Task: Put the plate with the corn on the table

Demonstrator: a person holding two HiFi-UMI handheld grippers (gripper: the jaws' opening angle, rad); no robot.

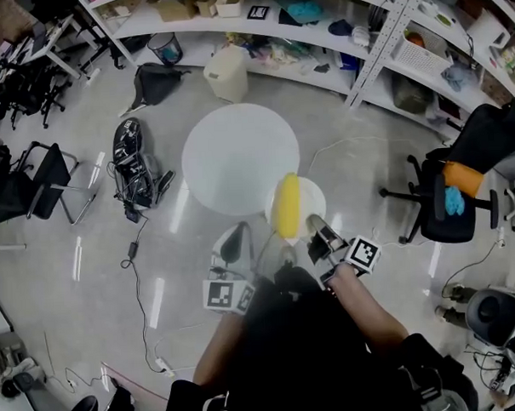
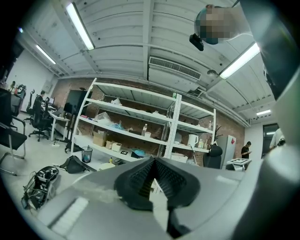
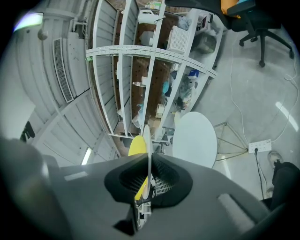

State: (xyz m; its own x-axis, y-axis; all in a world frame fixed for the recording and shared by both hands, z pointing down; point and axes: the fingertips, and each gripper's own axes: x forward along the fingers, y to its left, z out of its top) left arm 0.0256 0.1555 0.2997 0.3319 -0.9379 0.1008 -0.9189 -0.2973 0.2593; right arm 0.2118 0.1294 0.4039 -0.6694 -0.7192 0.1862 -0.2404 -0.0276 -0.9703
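Observation:
A white plate [image 1: 302, 200] with a yellow corn cob [image 1: 286, 206] on it hangs in the air just off the near right rim of the round white table [image 1: 238, 154]. My right gripper [image 1: 316, 226] is shut on the plate's near edge. In the right gripper view the plate [image 3: 147, 140] runs edge-on between the pads of the right gripper [image 3: 149, 176], with the corn [image 3: 136, 145] to its left and the table [image 3: 194, 138] beyond. My left gripper [image 1: 234, 241] sits beside it, below the table's near edge, shut and holding nothing [image 2: 152, 174].
Shelving [image 1: 318, 36] curves along the back. A beige bin [image 1: 228, 72] stands behind the table. A black bag [image 1: 136, 163] and cables lie on the floor at the left. A black office chair [image 1: 449, 192] stands at the right, and folding chairs [image 1: 26, 181] at the far left.

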